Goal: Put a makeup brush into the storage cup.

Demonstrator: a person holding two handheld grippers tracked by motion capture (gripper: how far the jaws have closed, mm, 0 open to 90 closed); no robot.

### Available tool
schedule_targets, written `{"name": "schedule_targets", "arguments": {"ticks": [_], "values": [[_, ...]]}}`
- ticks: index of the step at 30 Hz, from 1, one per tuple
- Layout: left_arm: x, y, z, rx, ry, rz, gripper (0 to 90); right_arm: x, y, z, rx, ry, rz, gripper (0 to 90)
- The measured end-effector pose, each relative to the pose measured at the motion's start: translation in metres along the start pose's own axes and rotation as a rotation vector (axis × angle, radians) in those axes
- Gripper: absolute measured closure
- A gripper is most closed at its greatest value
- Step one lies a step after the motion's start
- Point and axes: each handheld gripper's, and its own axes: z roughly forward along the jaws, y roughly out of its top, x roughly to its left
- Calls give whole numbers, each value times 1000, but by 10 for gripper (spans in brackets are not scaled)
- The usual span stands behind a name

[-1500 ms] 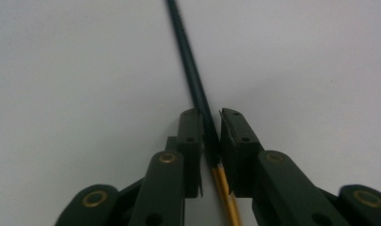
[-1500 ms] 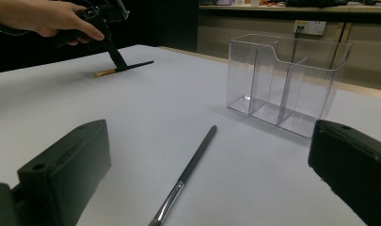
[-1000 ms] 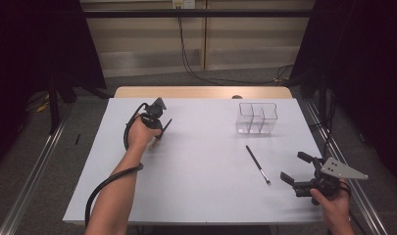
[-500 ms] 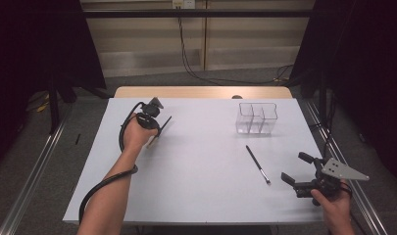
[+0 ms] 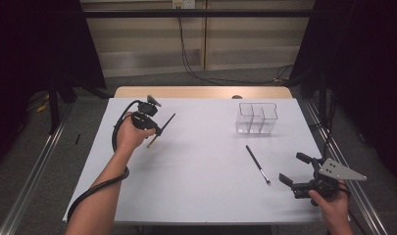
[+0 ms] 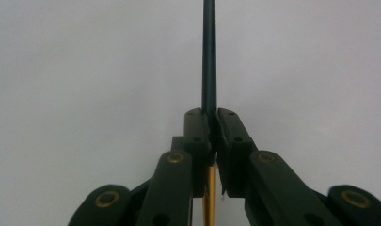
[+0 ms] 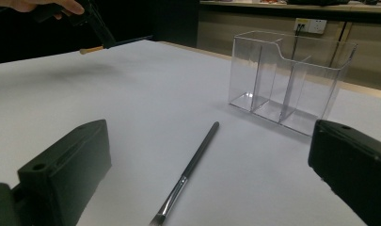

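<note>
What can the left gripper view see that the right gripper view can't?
The left gripper view shows up close how the left tool pinches the dark brush, its gold end below the jaws. The right gripper view adds a clear organizer, a second brush lying flat, and the right tool's open jaws. Both see the white table and the held brush, which looks tiny in the right gripper view.

White table (image 5: pixel 196 196), clear three-compartment organiser (image 5: pixel 256 118) — empty, grey brush (image 5: pixel 258 164) lying just before it — apart
</note>
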Motion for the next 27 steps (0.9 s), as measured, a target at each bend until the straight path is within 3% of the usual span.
{"name": "schedule_targets", "arguments": {"ticks": [12,16,27], "values": [[-28,-1,-11,-29,-96,109,836,0,-1,-1,2,3,-8,0],[-43,1,-13,-20,-117,170,835,-4,-1,-2,-5,1,6,0],[-69,-2,-9,1,-162,263,835,1,2,0,6,15,-22,0]]}}
